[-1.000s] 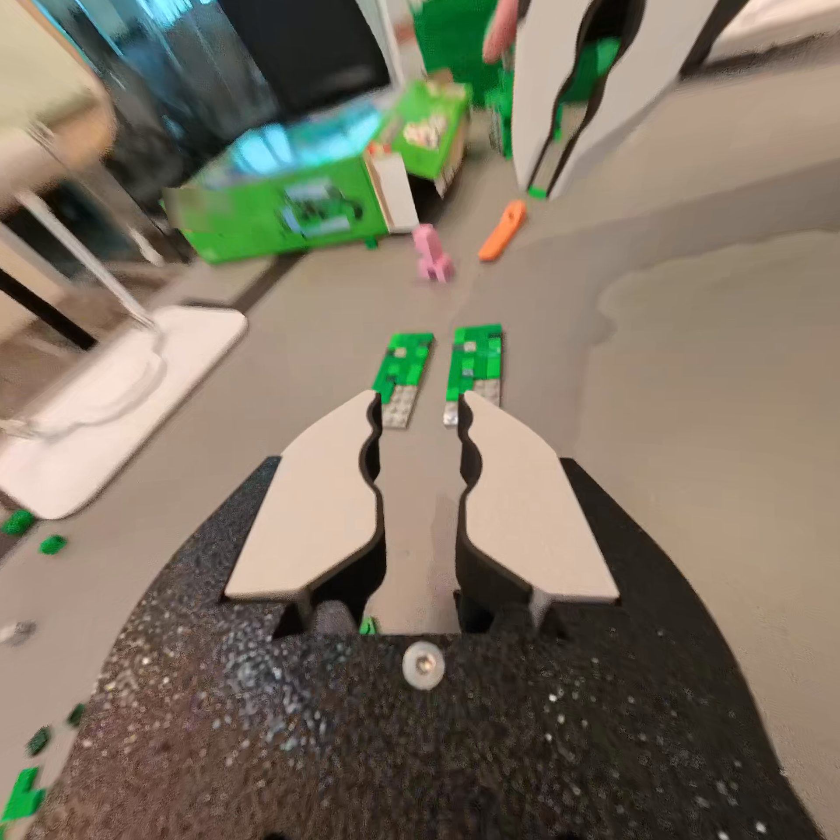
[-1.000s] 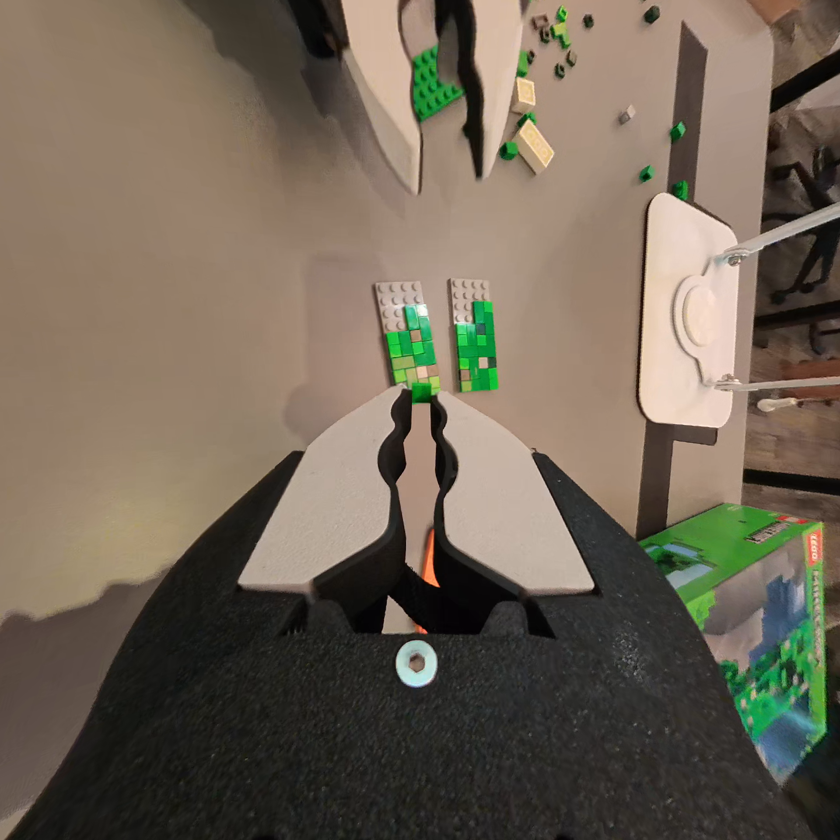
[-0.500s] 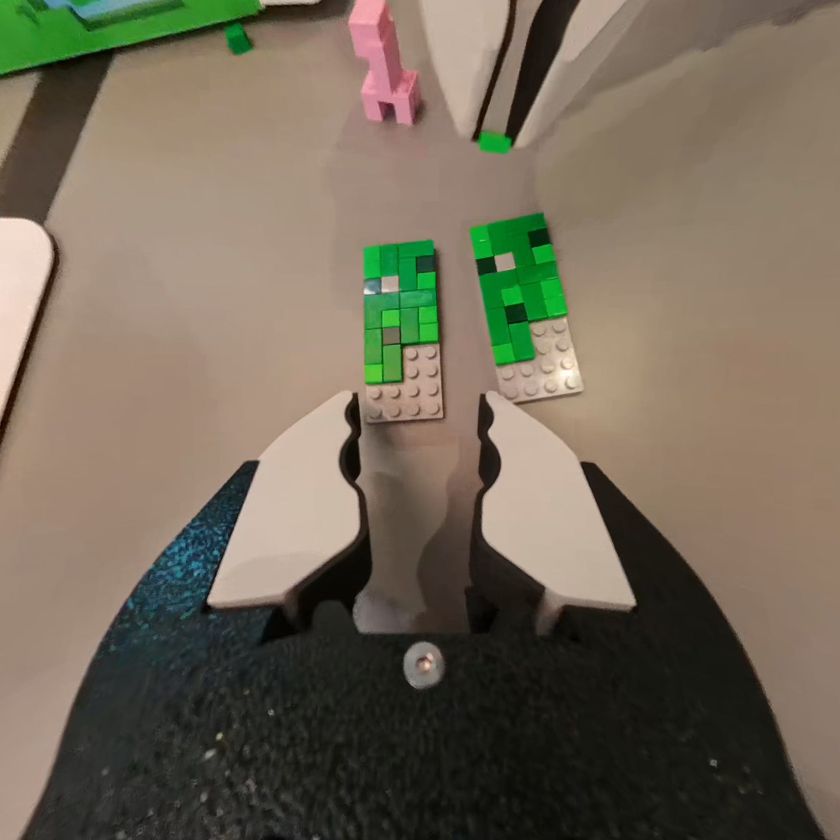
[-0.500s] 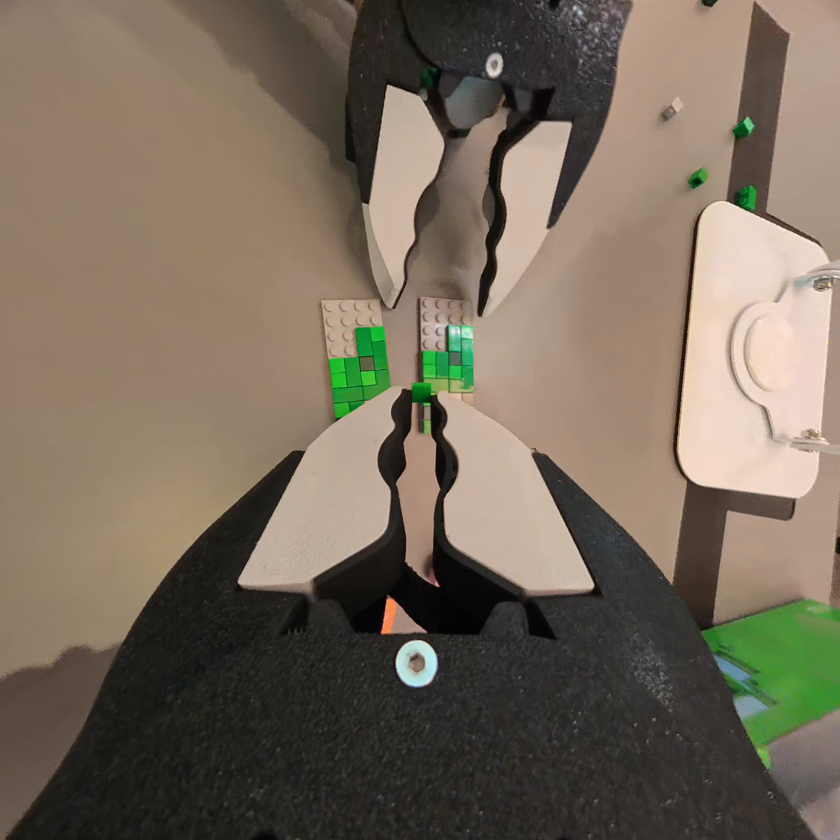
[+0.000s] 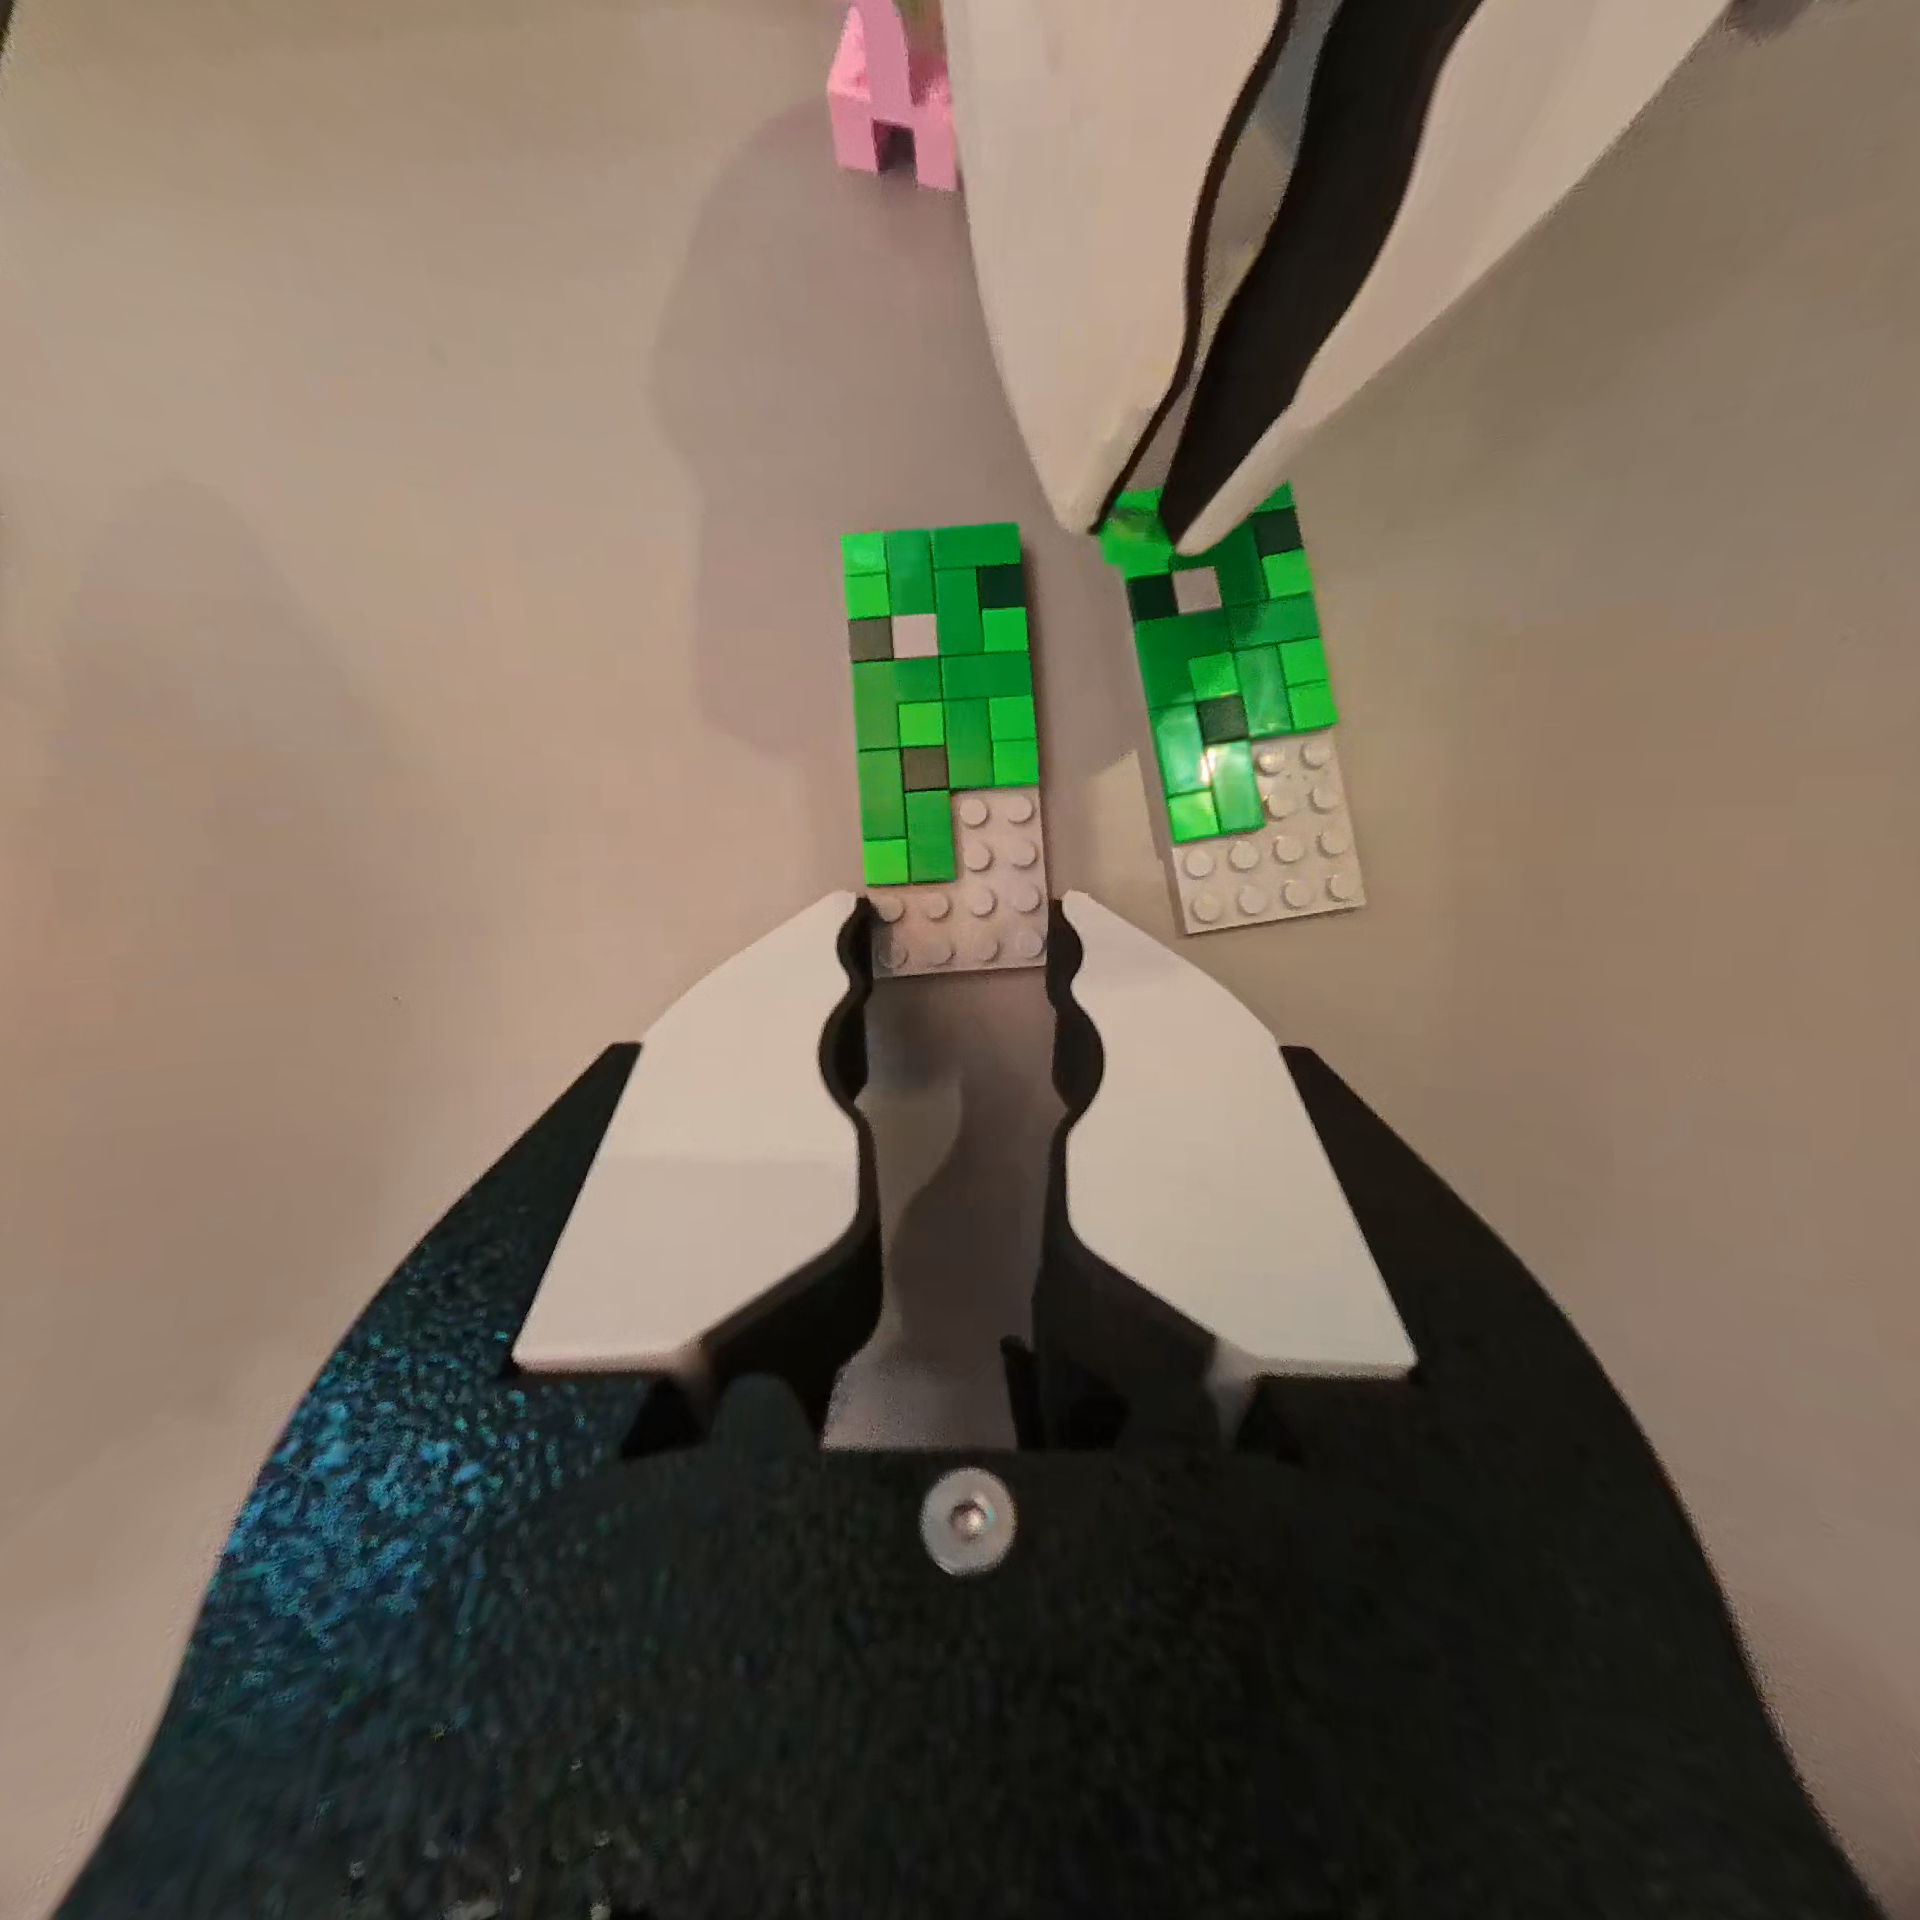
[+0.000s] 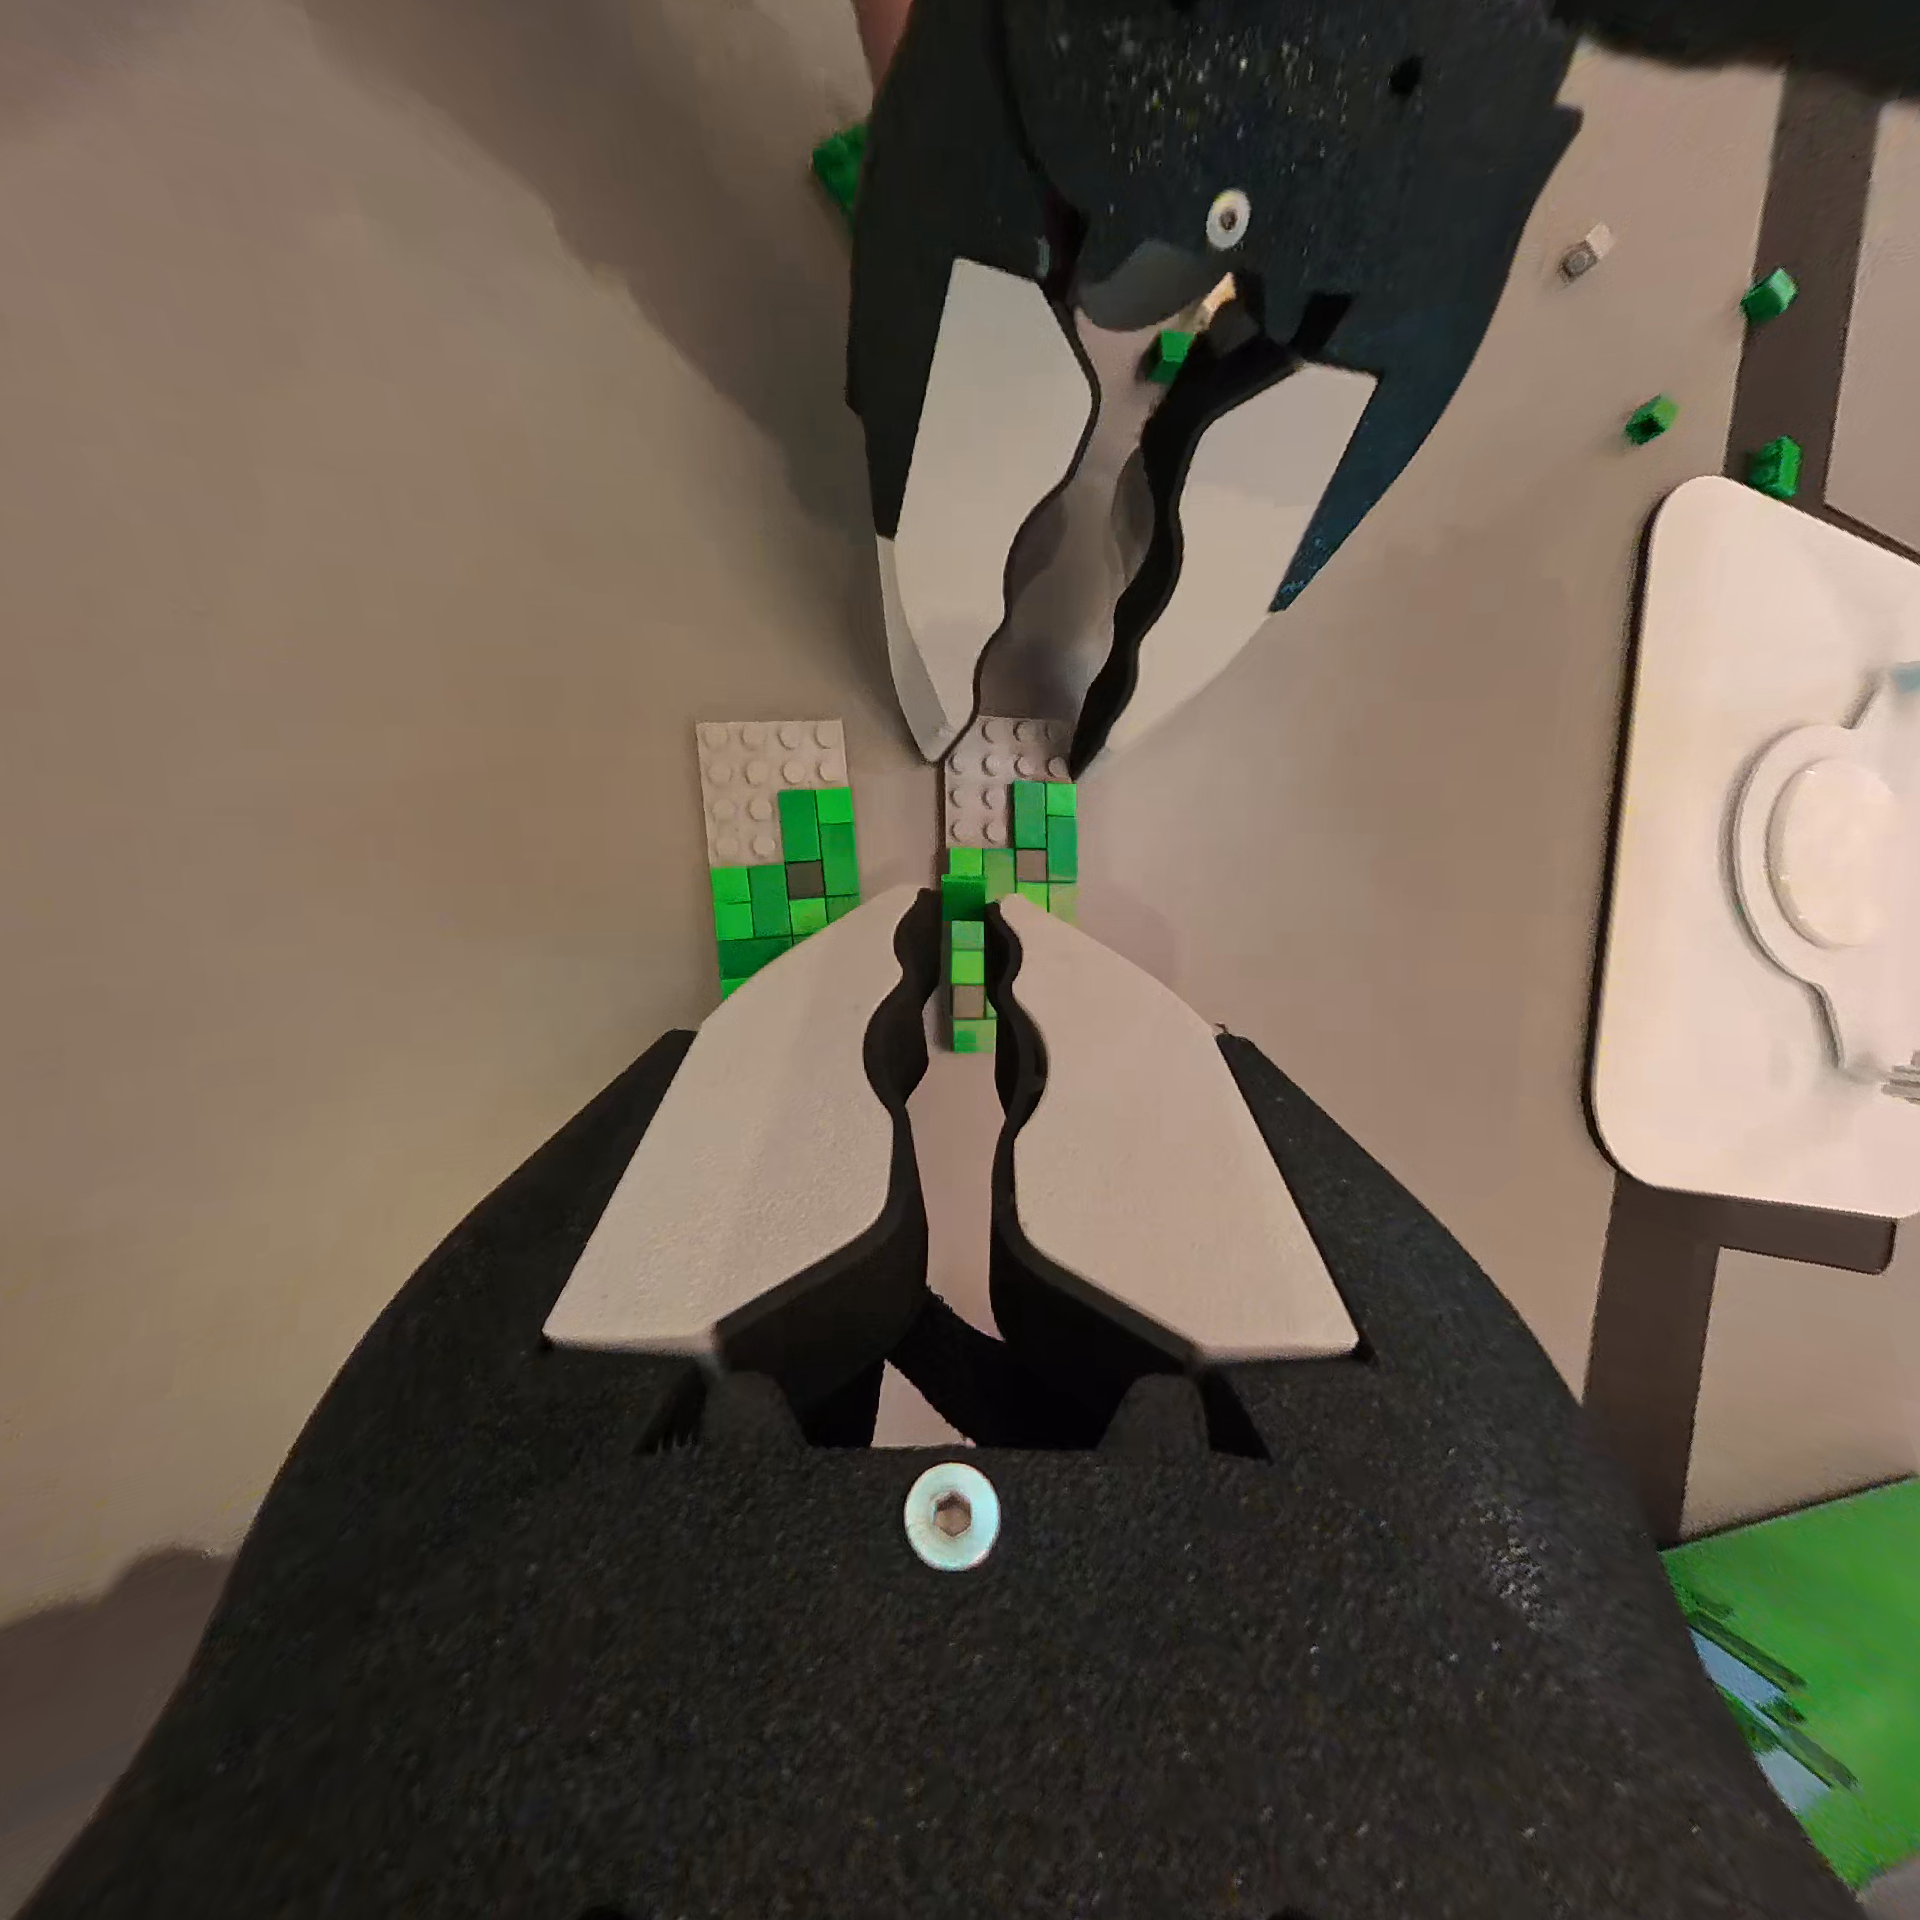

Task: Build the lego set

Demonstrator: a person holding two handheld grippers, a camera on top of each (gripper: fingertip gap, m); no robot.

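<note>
Two grey studded plates partly covered with green tiles lie side by side on the grey table. My left gripper (image 5: 958, 904) is shut on the near end of the left plate (image 5: 956, 727); its fingertips press on both long edges. The right wrist view shows it too (image 6: 1008, 748), gripping that plate (image 6: 1013, 821). My right gripper (image 6: 961, 904) is shut on a small green tile (image 6: 963, 896) and holds it just above the plates. In the left wrist view, this gripper (image 5: 1138, 530) and tile sit over the far corner of the other plate (image 5: 1247, 707).
A pink brick figure (image 5: 894, 114) stands beyond the plates. A white pad with a clear stand (image 6: 1766, 831) lies to the right in the right wrist view. Loose green pieces (image 6: 1766, 296) lie behind it, and a green box (image 6: 1808, 1662) is at the lower right.
My left gripper opened wider, moved up to the left plate and closed on its near end. My right gripper, still holding the green tile, came in lower over the plates.
</note>
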